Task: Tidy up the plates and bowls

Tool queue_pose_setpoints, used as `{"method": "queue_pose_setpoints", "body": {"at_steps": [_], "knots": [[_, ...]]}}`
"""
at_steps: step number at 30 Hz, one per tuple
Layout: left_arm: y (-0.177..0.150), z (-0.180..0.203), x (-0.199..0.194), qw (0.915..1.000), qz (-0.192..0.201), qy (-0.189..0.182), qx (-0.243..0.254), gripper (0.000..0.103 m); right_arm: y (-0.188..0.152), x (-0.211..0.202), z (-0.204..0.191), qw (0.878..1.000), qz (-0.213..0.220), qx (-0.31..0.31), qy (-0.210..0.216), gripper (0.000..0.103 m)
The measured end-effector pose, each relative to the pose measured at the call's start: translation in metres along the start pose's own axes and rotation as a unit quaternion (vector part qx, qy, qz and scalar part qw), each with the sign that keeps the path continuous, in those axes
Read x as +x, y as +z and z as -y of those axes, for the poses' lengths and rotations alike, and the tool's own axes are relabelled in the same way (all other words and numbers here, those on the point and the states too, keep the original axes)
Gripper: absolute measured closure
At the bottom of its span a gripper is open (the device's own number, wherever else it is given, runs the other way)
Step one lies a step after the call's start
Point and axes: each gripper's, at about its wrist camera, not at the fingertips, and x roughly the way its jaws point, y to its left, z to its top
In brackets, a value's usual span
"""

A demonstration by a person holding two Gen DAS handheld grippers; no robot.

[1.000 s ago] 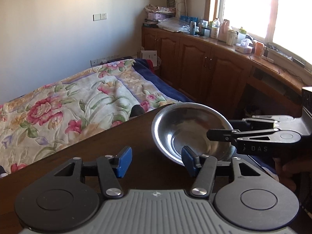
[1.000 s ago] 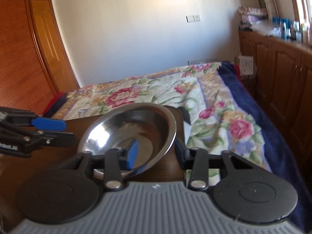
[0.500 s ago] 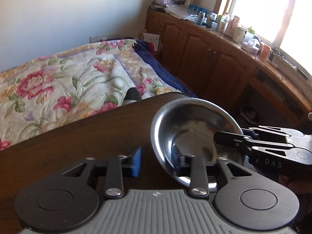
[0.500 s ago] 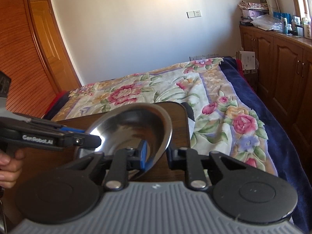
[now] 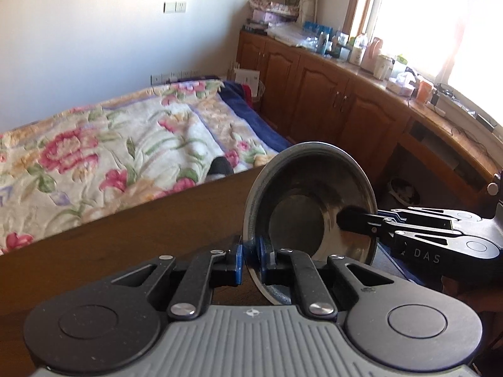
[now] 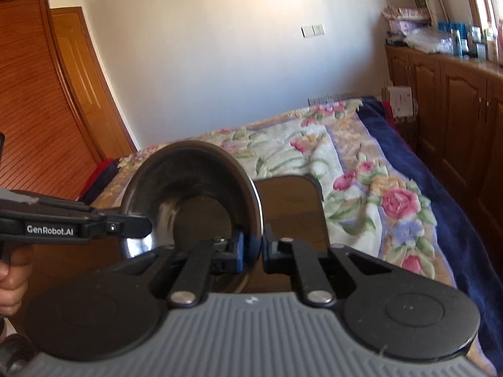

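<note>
A shiny steel bowl is tipped steeply on edge above the dark wooden table, its hollow facing both cameras. My left gripper is shut on the bowl's left rim, blue pads on either side of the metal. My right gripper reaches in from the right and pinches the opposite rim. In the right wrist view the same bowl is clamped at its right rim by my right gripper, while my left gripper grips the left rim. The bowl's lower edge is hidden behind the fingers.
A bed with a floral quilt lies just past the table's far edge. Wooden cabinets with a cluttered top run along the right wall under a window. A hand holds the left gripper. The table corner ends near the bed.
Both grippers went from open beside the flat-lying bowl to shut on its opposite rims. The bowl has tipped from lying level to standing steeply on edge.
</note>
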Motion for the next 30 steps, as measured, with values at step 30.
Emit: {"method": "queue_pose_setpoints", "body": {"at_steps": [30], "knots": [[-0.042, 0.007, -0.15, 0.9961, 0.086, 0.015, 0.012, 0.091, 0.001, -0.08, -0.066, 0.997, 0.059, -0.039, 0.044, 0.091]]}}
